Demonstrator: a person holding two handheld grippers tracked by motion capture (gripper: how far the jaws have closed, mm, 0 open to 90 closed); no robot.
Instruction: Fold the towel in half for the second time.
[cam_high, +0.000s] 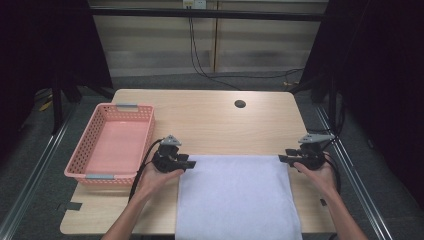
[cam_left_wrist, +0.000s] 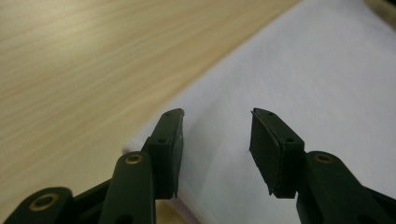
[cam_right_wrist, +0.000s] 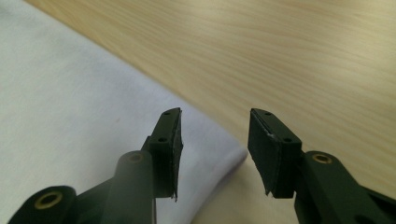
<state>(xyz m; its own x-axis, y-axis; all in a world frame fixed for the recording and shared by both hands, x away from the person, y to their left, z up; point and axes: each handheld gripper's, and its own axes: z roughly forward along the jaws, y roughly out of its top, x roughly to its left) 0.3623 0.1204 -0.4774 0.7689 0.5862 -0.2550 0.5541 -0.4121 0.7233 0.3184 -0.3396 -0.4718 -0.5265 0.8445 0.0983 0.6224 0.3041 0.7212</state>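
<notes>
A white cloth (cam_high: 237, 195) lies flat on the near middle of the wooden table (cam_high: 210, 120), and its front edge hangs over the table's near side. My left gripper (cam_high: 192, 163) is at the cloth's far left corner, pointing right. In the left gripper view the cloth (cam_left_wrist: 303, 70) passes under the left gripper (cam_left_wrist: 217, 116), whose jaws stand apart without pressing on it. My right gripper (cam_high: 281, 158) is at the far right corner, pointing left. In the right gripper view that rounded corner of the cloth (cam_right_wrist: 70, 93) sits just below the right gripper (cam_right_wrist: 215, 116), whose jaws are also apart.
A pink plastic basket (cam_high: 80, 150) with nothing in it stands at the table's left side, close to my left hand. A round cable hole (cam_high: 240, 104) is near the far edge. Bare wood stretches beyond the cloth. Cables run over the floor behind the table.
</notes>
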